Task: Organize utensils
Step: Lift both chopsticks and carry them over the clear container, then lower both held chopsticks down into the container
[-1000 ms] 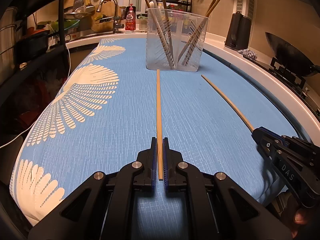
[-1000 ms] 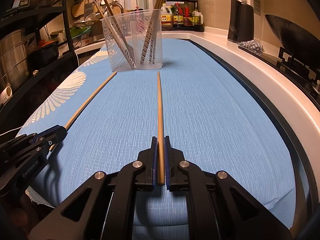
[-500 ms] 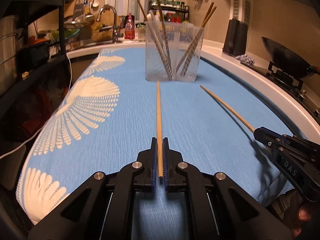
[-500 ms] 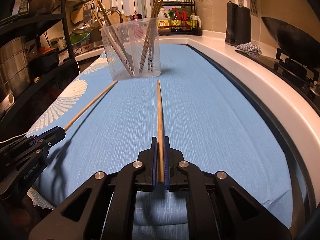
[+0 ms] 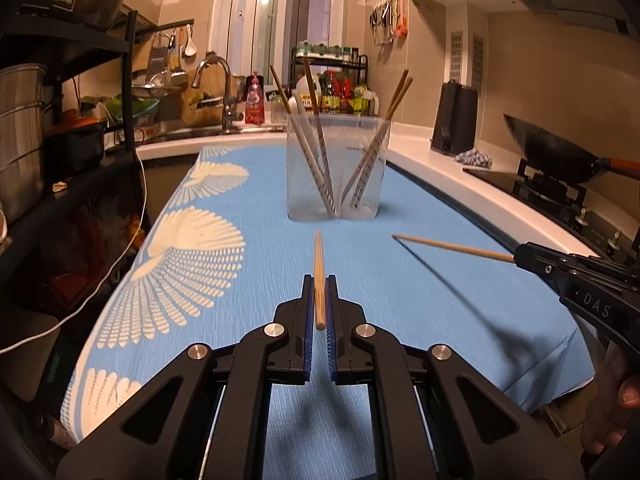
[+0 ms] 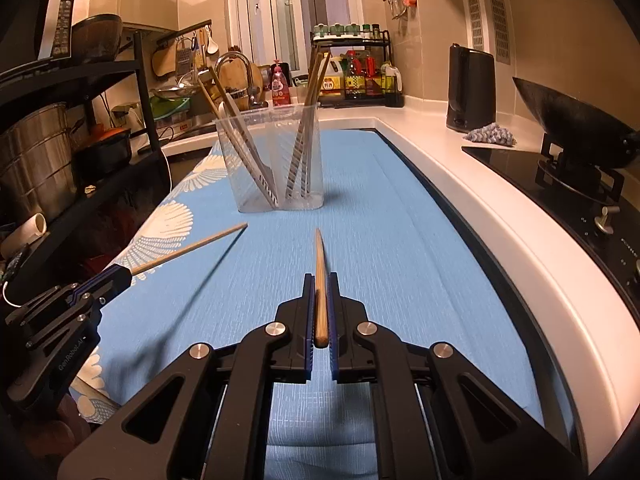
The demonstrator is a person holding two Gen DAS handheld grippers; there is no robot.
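Both grippers grip one chopstick each near its thick end: our left gripper [image 5: 319, 300] pinches the left chopstick [image 5: 319, 264], our right gripper [image 6: 320, 304] the right chopstick [image 6: 320, 276], both lifted clear of the blue tabletop [image 5: 420, 288]. The clear holder [image 5: 336, 168] stands ahead with others inside. We should tip each point down over its rim, one after the other, without knocking it.
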